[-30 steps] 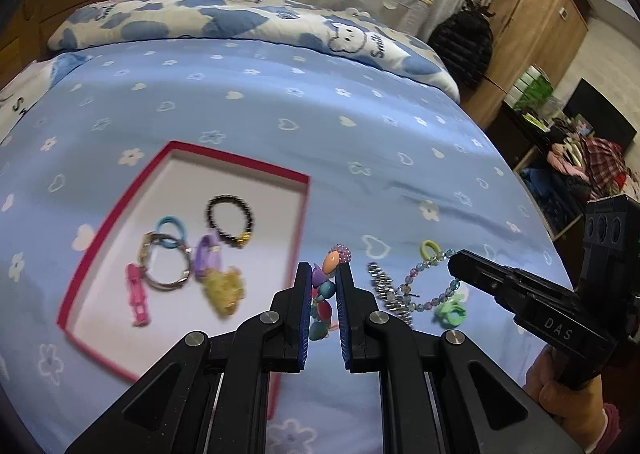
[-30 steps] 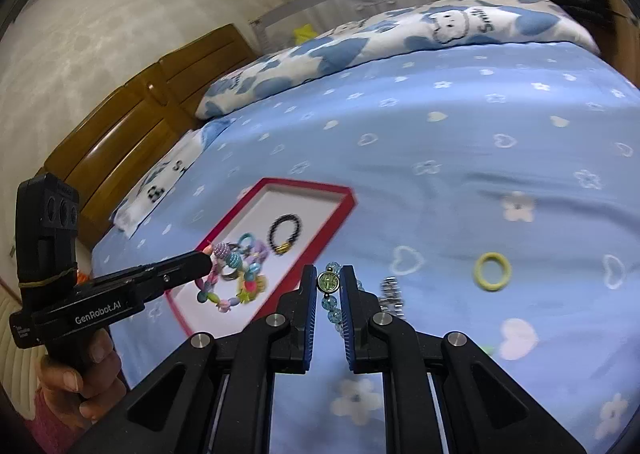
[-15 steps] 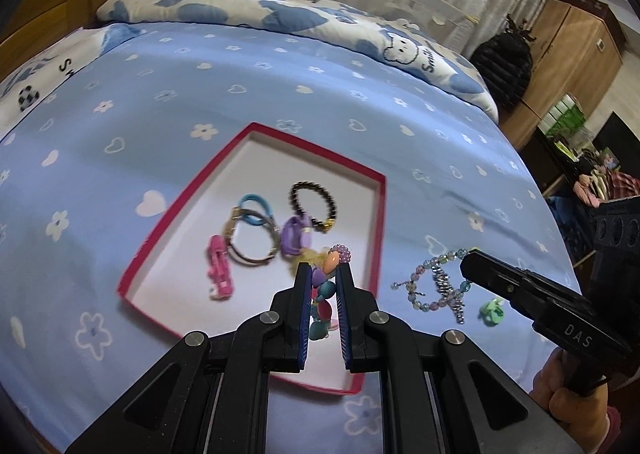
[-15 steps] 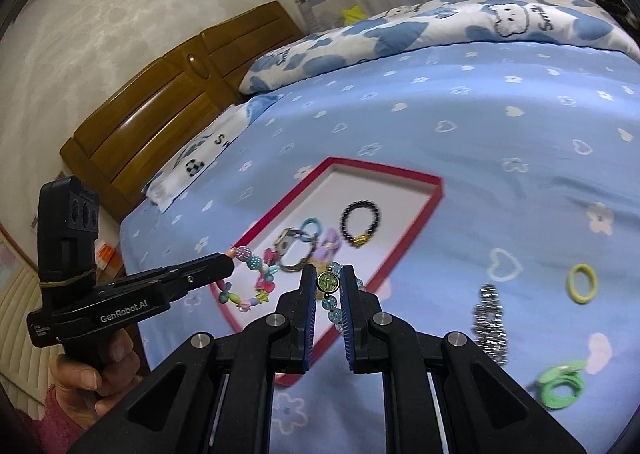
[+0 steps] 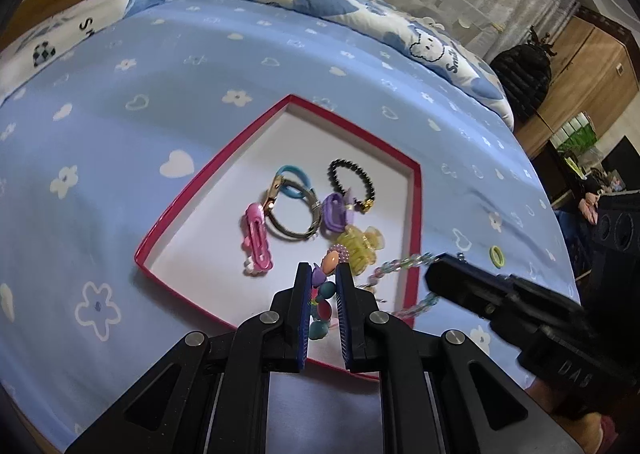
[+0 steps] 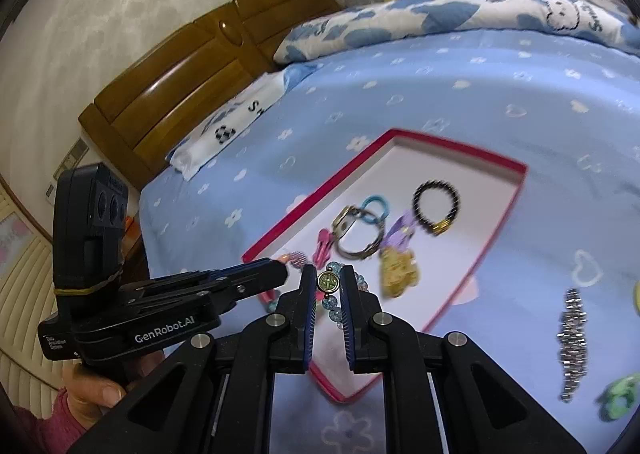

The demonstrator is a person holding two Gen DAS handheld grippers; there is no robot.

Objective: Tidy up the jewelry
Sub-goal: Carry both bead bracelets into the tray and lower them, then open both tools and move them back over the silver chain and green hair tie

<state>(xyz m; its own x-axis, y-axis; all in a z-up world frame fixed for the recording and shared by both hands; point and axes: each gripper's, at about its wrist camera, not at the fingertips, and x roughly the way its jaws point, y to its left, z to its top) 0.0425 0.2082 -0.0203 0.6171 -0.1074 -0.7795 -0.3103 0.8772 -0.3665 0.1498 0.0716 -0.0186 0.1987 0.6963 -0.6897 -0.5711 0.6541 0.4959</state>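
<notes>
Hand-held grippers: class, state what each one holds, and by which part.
Left hand-held gripper pinches a colourful bead bracelet by its beads; right hand-held gripper grips a blue bead bracelet at its round charm.

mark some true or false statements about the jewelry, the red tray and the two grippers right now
1. The left gripper is shut on a colorful bead bracelet. True.
2. The right gripper is open and holds nothing. False: it is shut on a blue bead bracelet with a round green charm.
3. The black bead bracelet lies inside the red tray. True.
4. The silver chain lies inside the tray. False: it lies on the blue bedsheet, outside the tray.
5. The pink hair clip lies on the bedsheet. False: it is in the tray.
</notes>
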